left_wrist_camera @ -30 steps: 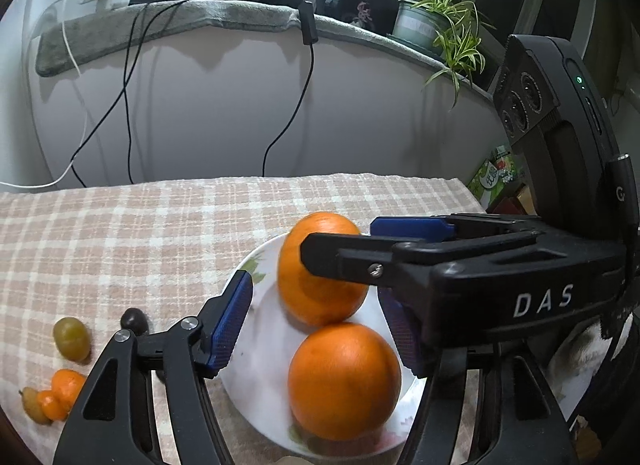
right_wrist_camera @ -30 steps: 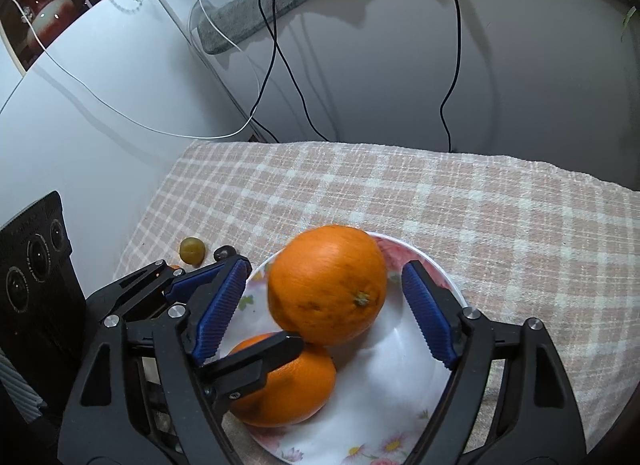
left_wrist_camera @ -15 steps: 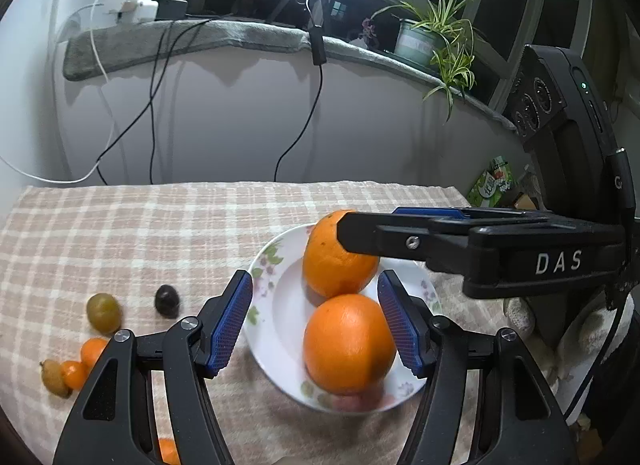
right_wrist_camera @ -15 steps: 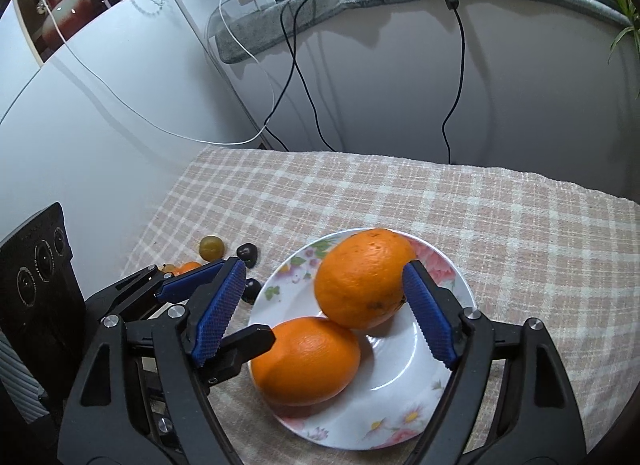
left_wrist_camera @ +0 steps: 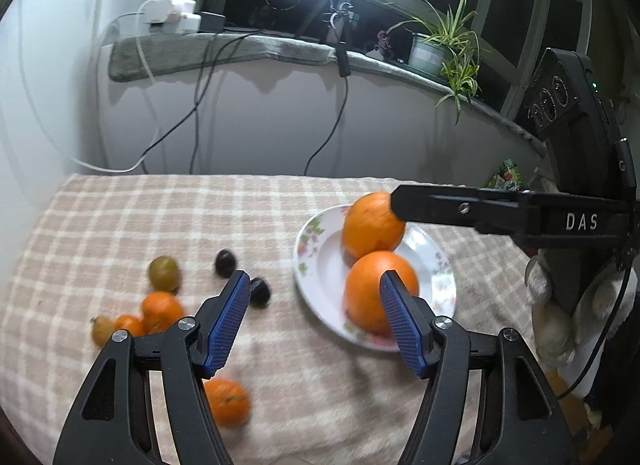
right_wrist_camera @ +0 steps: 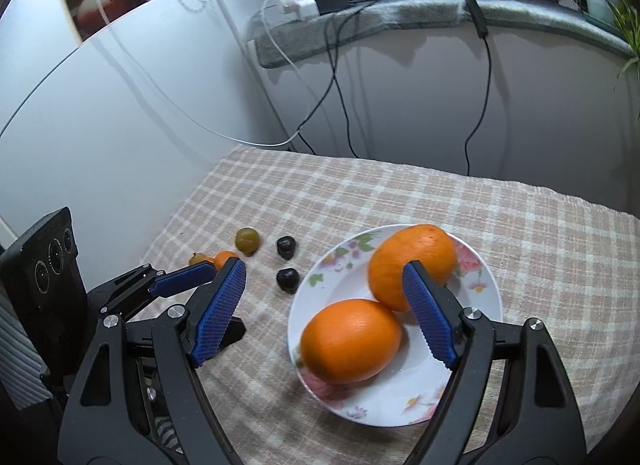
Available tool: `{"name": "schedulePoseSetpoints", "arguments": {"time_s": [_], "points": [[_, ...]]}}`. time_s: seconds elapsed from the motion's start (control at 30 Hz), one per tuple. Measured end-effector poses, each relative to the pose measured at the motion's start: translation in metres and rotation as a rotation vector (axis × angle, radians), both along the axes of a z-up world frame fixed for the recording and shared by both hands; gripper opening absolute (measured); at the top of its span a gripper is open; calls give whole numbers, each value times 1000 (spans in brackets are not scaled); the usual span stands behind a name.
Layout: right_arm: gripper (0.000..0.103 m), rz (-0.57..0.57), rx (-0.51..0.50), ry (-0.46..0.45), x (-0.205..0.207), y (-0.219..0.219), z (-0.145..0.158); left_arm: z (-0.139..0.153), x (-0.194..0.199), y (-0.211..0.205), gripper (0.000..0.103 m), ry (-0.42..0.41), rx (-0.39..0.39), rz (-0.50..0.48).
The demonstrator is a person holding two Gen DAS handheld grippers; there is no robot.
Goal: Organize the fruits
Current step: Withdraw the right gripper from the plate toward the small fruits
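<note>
Both grippers hang over the checked tablecloth (left_wrist_camera: 120, 217) with nothing in them. The left gripper (left_wrist_camera: 310, 321) has just spread its jaws a little wider; only cloth shows between its blue pads (left_wrist_camera: 226, 321), which touch no fruit. The right gripper (right_wrist_camera: 326, 315) stands wide open too, its pads clear of everything.

Seen along the right gripper, the flowered plate (right_wrist_camera: 486, 293) lies under and just ahead of its right finger, with two large oranges on it: the nearer orange (right_wrist_camera: 350, 341) sits between the fingers without touching them, and the farther orange (right_wrist_camera: 412, 261) rests against it, partly behind the right pad.

Seen along the left gripper, that plate (left_wrist_camera: 308, 261) is off to its right, the nearer orange (left_wrist_camera: 368, 289) partly behind its right pad. Ahead of its left finger lie two dark plums (left_wrist_camera: 225, 263), one just beside the pad tip, and a yellow-green fruit (left_wrist_camera: 163, 273) farther left. A cluster of small oranges (left_wrist_camera: 160, 311) sits left of that finger, with one more small orange (left_wrist_camera: 228, 403) beneath it, close to the near edge.
</note>
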State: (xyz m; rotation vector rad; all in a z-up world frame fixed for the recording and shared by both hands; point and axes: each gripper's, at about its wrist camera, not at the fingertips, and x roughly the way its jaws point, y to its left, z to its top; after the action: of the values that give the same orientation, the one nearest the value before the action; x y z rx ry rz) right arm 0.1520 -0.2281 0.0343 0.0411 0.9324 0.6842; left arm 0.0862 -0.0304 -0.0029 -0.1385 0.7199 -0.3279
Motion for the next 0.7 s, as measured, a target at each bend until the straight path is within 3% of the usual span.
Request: {"name": "schedulePoseSetpoints", "arguments": {"time_s": [0.23, 0.7], "points": [[83, 42, -3, -28, -20, 10, -4, -2, -22, 27, 67, -7, -2, 49], [83, 158, -27, -93, -71, 44, -31, -37, -62, 75, 67, 71, -33, 137]]}}
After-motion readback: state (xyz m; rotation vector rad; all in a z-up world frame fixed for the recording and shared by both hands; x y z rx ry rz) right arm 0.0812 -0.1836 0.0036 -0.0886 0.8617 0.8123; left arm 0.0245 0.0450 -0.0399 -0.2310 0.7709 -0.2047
